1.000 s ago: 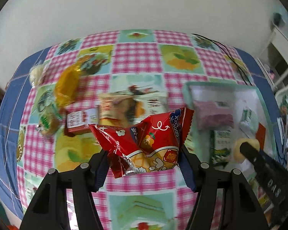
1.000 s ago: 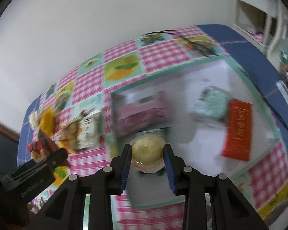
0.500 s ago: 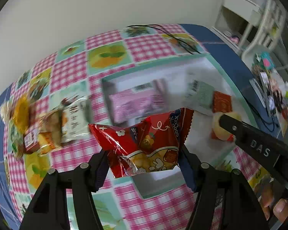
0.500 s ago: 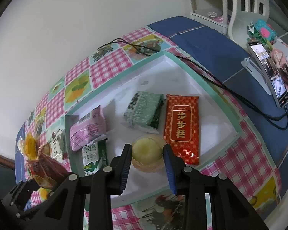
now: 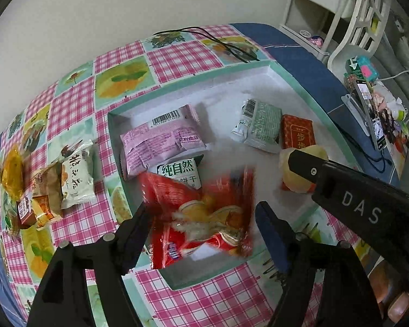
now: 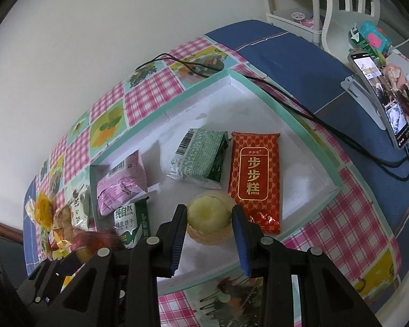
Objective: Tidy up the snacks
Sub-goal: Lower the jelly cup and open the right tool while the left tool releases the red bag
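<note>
A white tray with a teal rim [image 5: 294, 79] lies on the checked tablecloth. Over its near corner my left gripper [image 5: 201, 209] has its jaws opening. The red snack bag [image 5: 177, 239] is between them, blurred and dropping, and neither pad presses on it. My right gripper [image 6: 208, 212] is shut on a round yellow snack cup [image 6: 207, 207] low over the tray [image 6: 261, 84], beside a red flat packet [image 6: 255, 179]. The right gripper [image 5: 340, 188] with its cup [image 5: 289, 177] also shows in the left wrist view.
In the tray lie a pink packet [image 5: 161, 141], a green-and-white biscuit packet [image 5: 177, 171] and a green packet [image 5: 261, 125]. Several loose snacks [image 5: 76, 174] sit on the cloth left of it. A black cable [image 6: 286, 95] crosses the tray's far corner; a phone on a stand [image 6: 381, 95] is at right.
Both grippers have swung from the cloth to above the tray. The left jaws have spread, and the red bag has slipped lower and tilted. The right still grips the cup.
</note>
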Available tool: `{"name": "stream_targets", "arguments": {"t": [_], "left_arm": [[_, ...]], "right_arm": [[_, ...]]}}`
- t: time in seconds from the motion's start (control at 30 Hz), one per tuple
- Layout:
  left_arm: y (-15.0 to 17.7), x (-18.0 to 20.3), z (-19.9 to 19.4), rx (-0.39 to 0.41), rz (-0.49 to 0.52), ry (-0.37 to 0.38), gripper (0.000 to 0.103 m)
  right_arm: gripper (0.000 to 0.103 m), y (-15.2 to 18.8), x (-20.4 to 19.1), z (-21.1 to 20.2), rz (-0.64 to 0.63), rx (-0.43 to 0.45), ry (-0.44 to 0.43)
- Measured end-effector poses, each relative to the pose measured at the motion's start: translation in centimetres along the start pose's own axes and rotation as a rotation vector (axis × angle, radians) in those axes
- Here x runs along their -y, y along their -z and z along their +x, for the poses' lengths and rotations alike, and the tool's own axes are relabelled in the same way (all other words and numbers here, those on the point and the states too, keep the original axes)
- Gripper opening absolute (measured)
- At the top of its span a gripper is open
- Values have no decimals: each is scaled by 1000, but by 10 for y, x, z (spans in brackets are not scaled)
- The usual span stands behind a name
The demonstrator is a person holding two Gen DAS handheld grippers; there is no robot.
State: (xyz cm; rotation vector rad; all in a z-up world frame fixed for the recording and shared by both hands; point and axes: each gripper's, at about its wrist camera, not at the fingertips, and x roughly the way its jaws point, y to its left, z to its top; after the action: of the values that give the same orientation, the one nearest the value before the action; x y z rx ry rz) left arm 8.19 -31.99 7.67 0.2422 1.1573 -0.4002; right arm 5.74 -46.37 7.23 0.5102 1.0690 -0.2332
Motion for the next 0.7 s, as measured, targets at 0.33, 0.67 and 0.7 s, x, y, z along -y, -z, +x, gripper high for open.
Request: {"name": "stream_targets", "arguments": {"t": [0.33, 0.67, 0.7], "left_arm": [[2, -19, -2, -13, -61, -7, 82], [5, -60, -1, -27, -206, -38, 83], [6, -67, -1, -27, -232, -52, 83]], "right_arm": [[38, 1, -3, 5, -7, -22, -7], [48, 5, -8, 9, -12, -53, 6], [50, 5, -9, 9, -16, -55, 8]]}}
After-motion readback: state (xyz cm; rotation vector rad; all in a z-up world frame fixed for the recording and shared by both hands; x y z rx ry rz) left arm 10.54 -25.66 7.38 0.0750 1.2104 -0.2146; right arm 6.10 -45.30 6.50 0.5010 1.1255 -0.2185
